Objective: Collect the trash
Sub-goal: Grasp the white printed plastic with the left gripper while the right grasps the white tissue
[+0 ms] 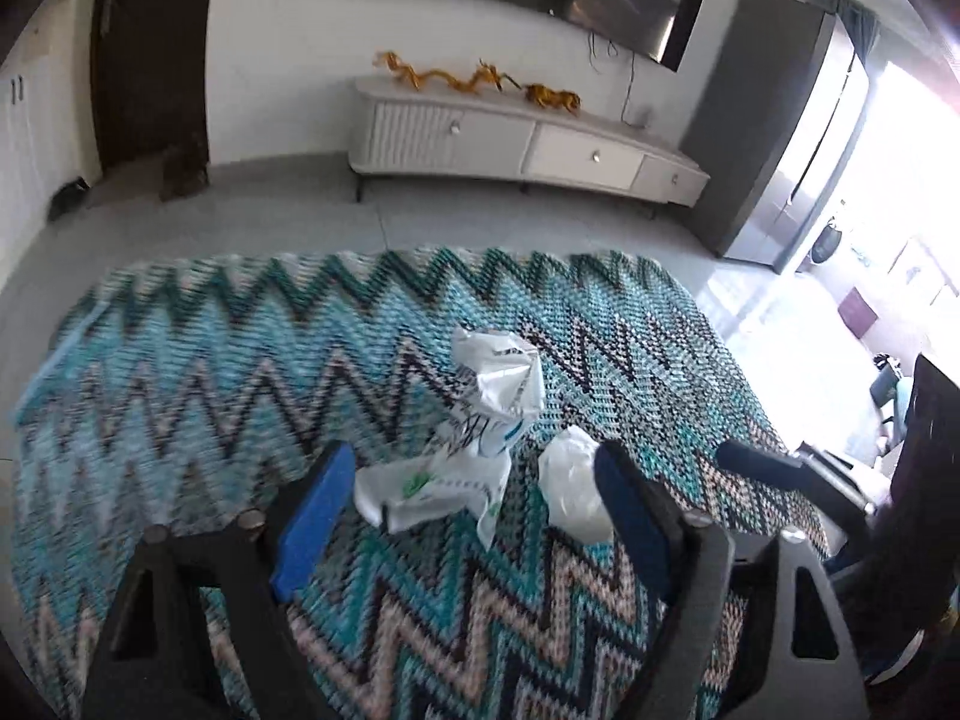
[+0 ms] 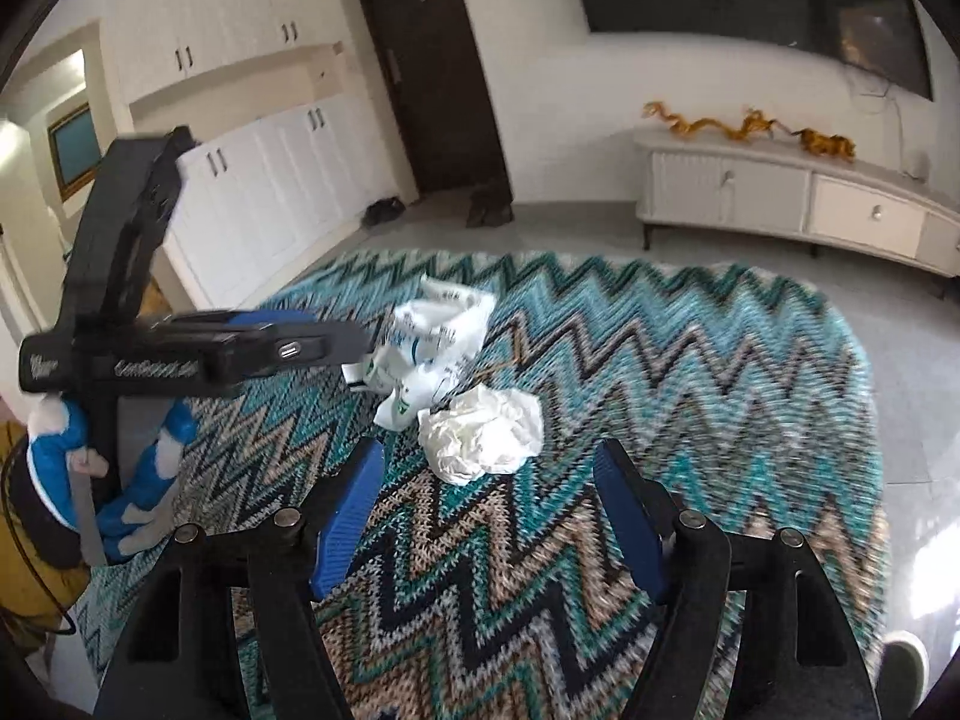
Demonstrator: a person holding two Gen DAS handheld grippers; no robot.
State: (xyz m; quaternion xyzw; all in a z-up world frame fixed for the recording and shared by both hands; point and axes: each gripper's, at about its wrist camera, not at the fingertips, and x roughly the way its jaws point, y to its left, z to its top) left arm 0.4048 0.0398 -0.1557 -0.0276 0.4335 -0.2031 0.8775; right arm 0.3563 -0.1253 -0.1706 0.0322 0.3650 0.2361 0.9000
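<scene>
Trash on zigzag rug (image 1: 240,360): crumpled white paper (image 2: 480,435) beside printed plastic bag (image 1: 498,384). Left claw (image 1: 474,516) & right claw (image 2: 489,516) both open, holding nothing.

a zigzag rug (image 1: 240,372) in teal, black and beige lies on the grey tile floor (image 1: 456,222). beyond it a white tv cabinet (image 1: 528,144) carries golden dragon figures (image 1: 456,78) beneath a wall-mounted television (image 1: 624,6). a dark door (image 2: 432,72) stands beside white cupboards (image 2: 264,180).
</scene>
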